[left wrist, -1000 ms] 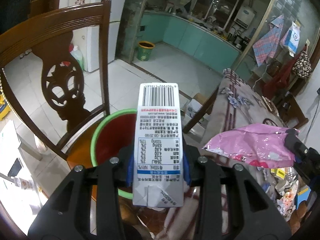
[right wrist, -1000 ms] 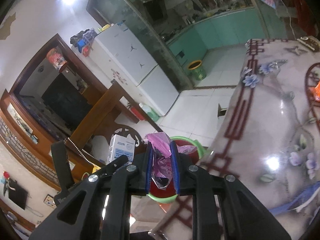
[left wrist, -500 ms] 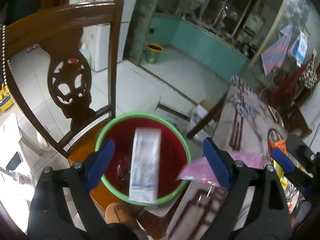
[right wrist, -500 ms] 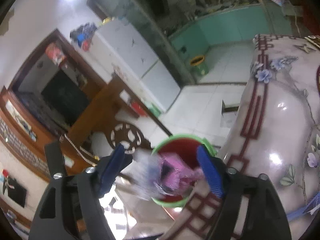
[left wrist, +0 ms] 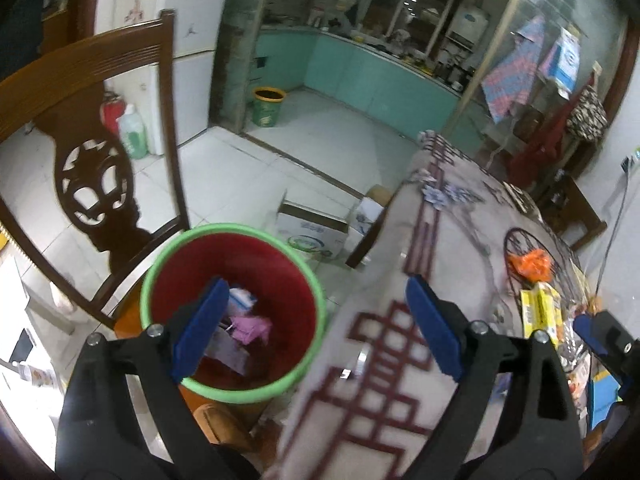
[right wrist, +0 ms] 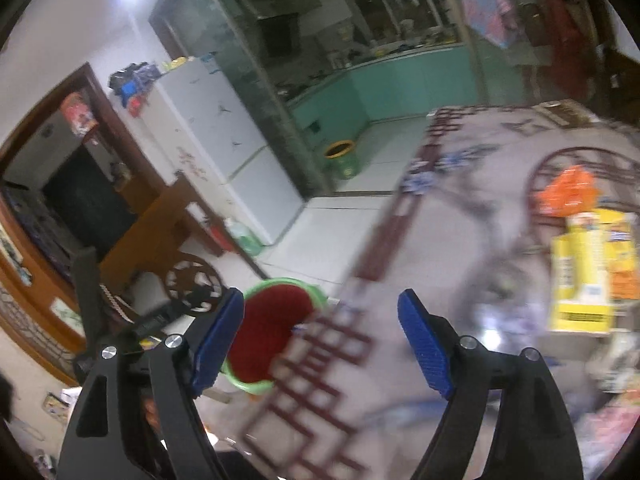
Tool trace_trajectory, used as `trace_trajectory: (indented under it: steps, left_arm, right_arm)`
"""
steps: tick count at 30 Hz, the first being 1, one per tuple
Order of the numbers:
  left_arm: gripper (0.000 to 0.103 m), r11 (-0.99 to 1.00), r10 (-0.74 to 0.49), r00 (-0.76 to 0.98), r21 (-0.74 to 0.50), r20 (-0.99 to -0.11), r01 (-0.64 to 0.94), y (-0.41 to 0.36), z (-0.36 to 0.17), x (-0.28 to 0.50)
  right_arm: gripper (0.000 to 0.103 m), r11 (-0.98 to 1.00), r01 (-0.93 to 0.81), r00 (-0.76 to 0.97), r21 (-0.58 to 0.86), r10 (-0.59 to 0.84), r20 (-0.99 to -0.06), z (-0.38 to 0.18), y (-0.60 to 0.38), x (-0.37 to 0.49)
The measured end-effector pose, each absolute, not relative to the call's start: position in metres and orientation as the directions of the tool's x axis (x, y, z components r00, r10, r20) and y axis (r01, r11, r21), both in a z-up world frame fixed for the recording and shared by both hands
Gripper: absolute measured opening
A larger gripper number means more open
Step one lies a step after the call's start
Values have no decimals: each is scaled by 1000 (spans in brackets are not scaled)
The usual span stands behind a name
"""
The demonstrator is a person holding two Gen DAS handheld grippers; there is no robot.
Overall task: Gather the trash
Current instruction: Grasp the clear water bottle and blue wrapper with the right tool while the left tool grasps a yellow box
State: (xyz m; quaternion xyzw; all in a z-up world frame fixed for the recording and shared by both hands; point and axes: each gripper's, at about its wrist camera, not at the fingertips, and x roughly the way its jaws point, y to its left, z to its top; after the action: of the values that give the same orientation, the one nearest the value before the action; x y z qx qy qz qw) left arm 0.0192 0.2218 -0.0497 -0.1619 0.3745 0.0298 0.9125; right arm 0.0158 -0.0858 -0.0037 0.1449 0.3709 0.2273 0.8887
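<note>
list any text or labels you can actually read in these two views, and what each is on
None can be read.
Yellow box on the table: print blurred.
White cardboard box on the floor: green logo, lettering too small.
Blue-and-white bag hanging at the back: too small.
Carton in the red bin: print illegible.

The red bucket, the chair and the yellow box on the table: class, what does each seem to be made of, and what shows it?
Red bucket: probably plastic, smooth uniform red wall with a moulded green rim.
Chair: dark wood, apparently varnished, with a carved, pierced backrest and slight sheen.
Yellow box: likely printed cardboard, flat faces and straight folded edges, though blurred.
</note>
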Motion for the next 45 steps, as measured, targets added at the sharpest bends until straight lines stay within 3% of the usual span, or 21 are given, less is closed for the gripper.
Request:
trace_trajectory:
  steps: [9,15,18,20,23,27,32,39,43,45]
  left_arm:
    - [89,972,-128,703,-228,-700,-50,141,-44,33]
    - [89,984,-145,666,-178,-731,19,90,-53,42]
    - [89,984,-164,657,-169,-735,57,65,-58,47]
    - [89,984,-172,656,-159,-735,80,49,-61,50]
    - [89,984,-180,657,-132,-732,123,23,-66,53]
    - [89,982,-176,662,-82,-729,171,-6,-75,54]
    - [89,966,-237,636,-111,-734,232,-34,-83,60]
    - [90,942,-324,548,-213,-771,258,-74,-93,75]
    - [90,946,-302,534,-179,-790,270,-119,-95,99]
    - [90,942,-306,503,-181,-809,282,-143,-98,114]
  right_arm:
    - [77,961,-98,722,261,248,-646,6,-227,-2]
    - [71,984,71,680,160,70,-730,-7,-322,6]
    - [73,957,168,632,237,80,-771,-34,-367,0]
    - [74,911,230,585,343,153,-796,-59,-390,-4]
    - [82,829,321,503,459,261,-824,-92,-413,-4]
    - [88,819,354,448,452,275,-850,-101,-418,-1]
    - [96,838,351,416,417,259,-871,-102,-414,-2]
    - [96,828,359,354,430,305,-884,-115,-404,1]
    - [96,808,369,376,459,322,-869,-113,-409,2]
    - [96,827,377,398,418,262,-879,-108,-413,3]
